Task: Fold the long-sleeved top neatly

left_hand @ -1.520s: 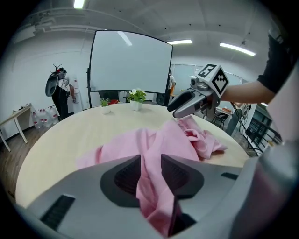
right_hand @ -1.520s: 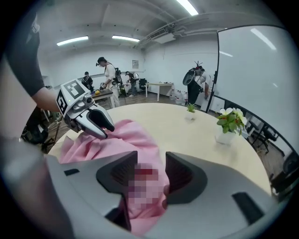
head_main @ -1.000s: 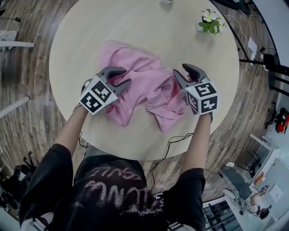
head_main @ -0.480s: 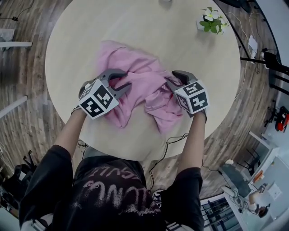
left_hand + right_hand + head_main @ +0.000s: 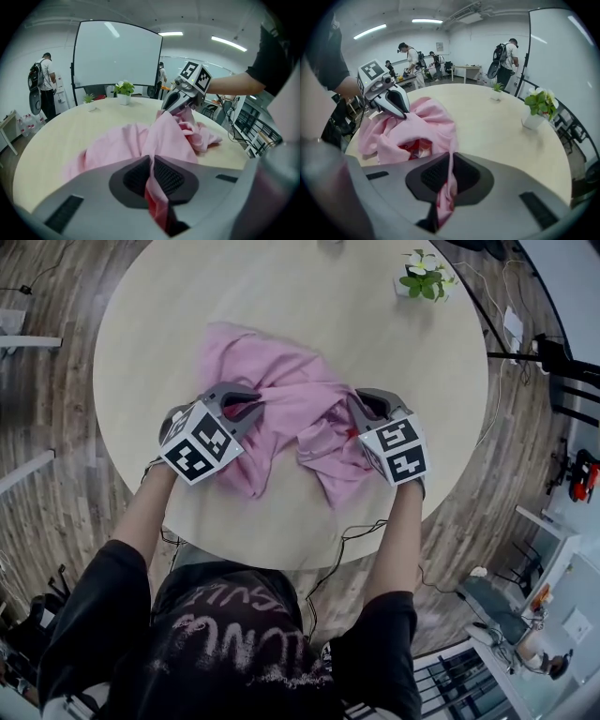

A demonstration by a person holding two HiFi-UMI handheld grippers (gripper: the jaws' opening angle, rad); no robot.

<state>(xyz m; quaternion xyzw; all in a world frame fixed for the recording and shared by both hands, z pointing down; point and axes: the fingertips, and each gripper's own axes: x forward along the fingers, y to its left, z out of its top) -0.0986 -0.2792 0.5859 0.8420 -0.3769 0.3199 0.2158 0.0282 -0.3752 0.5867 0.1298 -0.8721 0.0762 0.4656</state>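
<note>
Left gripper [image 5: 247, 406] and right gripper [image 5: 356, 412], jaws just closing, are each pinching the long-sleeved top [image 5: 281, 381], which is lying bunched crosswise between them

An open office or lab room: ceiling strip lights [image 5: 370, 31] and a big white screen [image 5: 117, 51] on the far side. Desks [image 5: 466, 69] and people with backpacks [image 5: 505, 58] stand beyond the round table [image 5: 487, 126].

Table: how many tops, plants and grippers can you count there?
Top: 1
Plants: 2
Grippers: 2, the left gripper and the right gripper
Total: 5
</note>
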